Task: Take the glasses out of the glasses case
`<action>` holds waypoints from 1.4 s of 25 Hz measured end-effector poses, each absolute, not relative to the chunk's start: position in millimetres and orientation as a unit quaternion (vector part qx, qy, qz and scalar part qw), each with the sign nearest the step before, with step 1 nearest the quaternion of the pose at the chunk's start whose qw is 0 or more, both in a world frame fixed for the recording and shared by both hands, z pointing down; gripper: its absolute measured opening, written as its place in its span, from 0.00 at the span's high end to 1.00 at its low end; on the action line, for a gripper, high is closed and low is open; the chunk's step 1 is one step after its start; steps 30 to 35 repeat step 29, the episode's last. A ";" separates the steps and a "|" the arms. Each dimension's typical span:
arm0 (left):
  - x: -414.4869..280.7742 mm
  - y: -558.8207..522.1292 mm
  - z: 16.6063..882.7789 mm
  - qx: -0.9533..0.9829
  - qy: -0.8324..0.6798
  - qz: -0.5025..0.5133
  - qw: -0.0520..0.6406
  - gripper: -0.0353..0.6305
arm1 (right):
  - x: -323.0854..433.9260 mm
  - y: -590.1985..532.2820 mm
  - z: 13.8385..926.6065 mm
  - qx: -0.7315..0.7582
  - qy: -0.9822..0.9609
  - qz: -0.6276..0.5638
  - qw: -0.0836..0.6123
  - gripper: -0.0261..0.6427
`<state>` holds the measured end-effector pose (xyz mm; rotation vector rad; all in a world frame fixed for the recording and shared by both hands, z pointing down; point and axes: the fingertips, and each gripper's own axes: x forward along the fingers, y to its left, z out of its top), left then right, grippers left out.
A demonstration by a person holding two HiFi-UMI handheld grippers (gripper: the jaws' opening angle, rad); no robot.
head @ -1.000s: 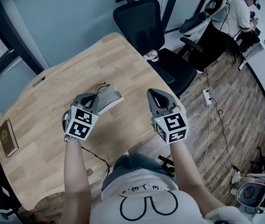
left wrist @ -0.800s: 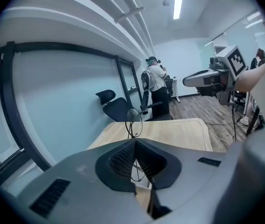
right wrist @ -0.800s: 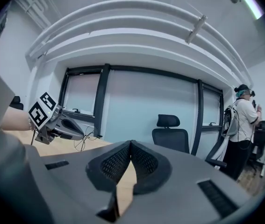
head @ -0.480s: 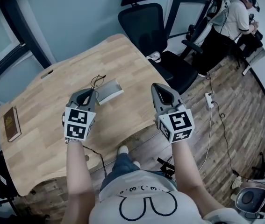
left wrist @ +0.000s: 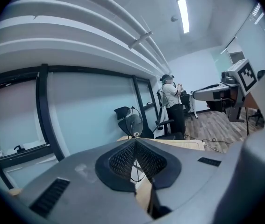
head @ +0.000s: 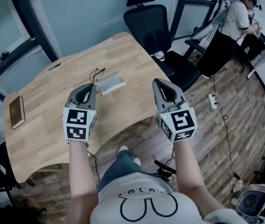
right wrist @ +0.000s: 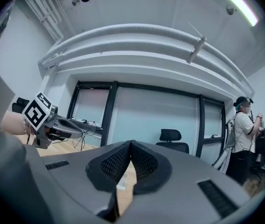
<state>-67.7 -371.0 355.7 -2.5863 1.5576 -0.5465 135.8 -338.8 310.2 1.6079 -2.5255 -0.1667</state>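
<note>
**Left hand-held gripper [head: 93, 85] pinches glasses [head: 96, 73]**

Its jaws are clamped on the thin wire frame, above the bench [head: 43, 120]. The case [head: 111, 82] lies on the bench at its 3 o'clock. The right hand-held gripper [head: 159, 82] is closed and empty.

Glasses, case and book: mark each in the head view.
Glasses [head: 96, 73]: head view, thin wire frame.
Case [head: 112, 82]: head view, middle of its grey surface.
Book [head: 16, 111]: head view, centre of cover.

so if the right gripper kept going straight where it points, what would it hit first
Nothing near: the right gripper points level over the table. Likely the glass wall, or the chair just right; depth unclear.
</note>
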 end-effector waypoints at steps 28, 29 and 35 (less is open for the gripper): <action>-113.4 -352.9 297.2 -0.839 0.529 -0.087 0.091 0.92 | 99.7 -319.9 273.0 0.562 -0.820 -0.086 0.062 0.89; -114.5 -352.0 296.5 -0.839 0.530 -0.085 0.092 0.92 | 99.3 -319.8 273.1 0.563 -0.820 -0.085 0.062 0.89; -114.5 -352.0 296.5 -0.839 0.530 -0.085 0.092 0.92 | 99.3 -319.8 273.1 0.563 -0.820 -0.085 0.062 0.89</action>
